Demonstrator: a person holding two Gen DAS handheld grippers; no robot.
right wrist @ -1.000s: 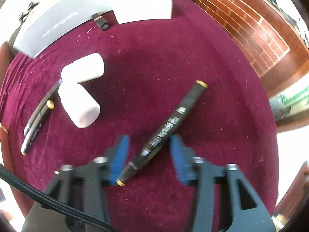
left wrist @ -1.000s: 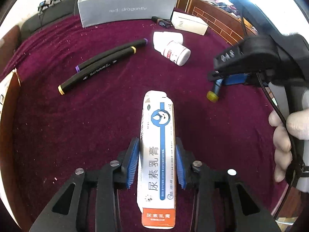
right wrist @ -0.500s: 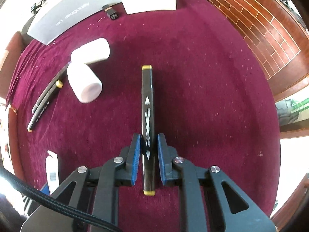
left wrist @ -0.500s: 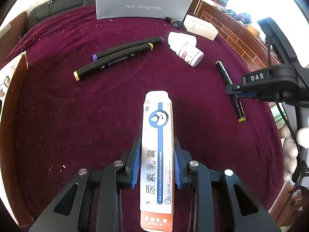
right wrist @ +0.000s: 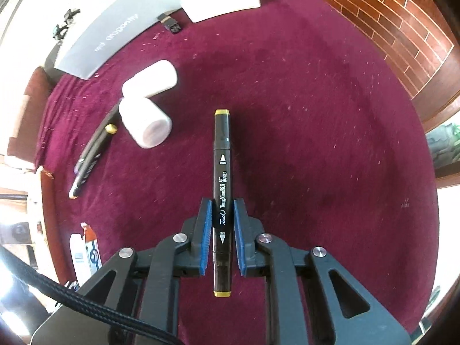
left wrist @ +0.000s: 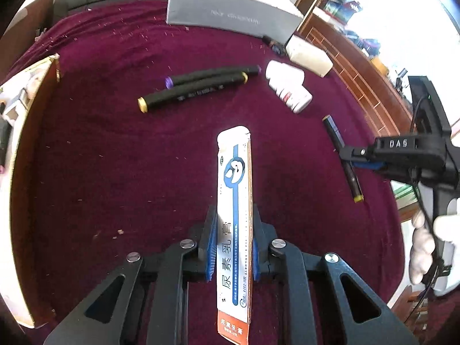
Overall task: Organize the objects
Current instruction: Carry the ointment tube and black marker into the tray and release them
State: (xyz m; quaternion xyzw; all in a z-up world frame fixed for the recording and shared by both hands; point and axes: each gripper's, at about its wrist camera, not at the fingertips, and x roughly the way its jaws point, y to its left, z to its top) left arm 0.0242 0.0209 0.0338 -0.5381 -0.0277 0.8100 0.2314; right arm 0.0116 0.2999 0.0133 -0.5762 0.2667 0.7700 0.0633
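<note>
1. The left tongs [left wrist: 231, 247] are closing on a long white-and-blue ointment box [left wrist: 234, 230], which sits between the blue pads, its printed face up and its length along the fingers, above the worktop [left wrist: 100, 158].
2. The right tongs [right wrist: 221, 240] are clamped tight on a black art marker [right wrist: 221, 189] with yellow ends, gripped around its middle and pointing straight ahead.
3. Two more black markers [left wrist: 201, 86] lie side by side on the maroon cloth, with two white pill bottles [left wrist: 290, 89] just beside their far ends.
4. A grey carton [left wrist: 230, 14] and a small white box [left wrist: 310, 57] stand at the far edge.
5. Judged from this, sorting is at an early stage: both items are picked up but not yet placed, and the markers and bottles remain loose.
</note>
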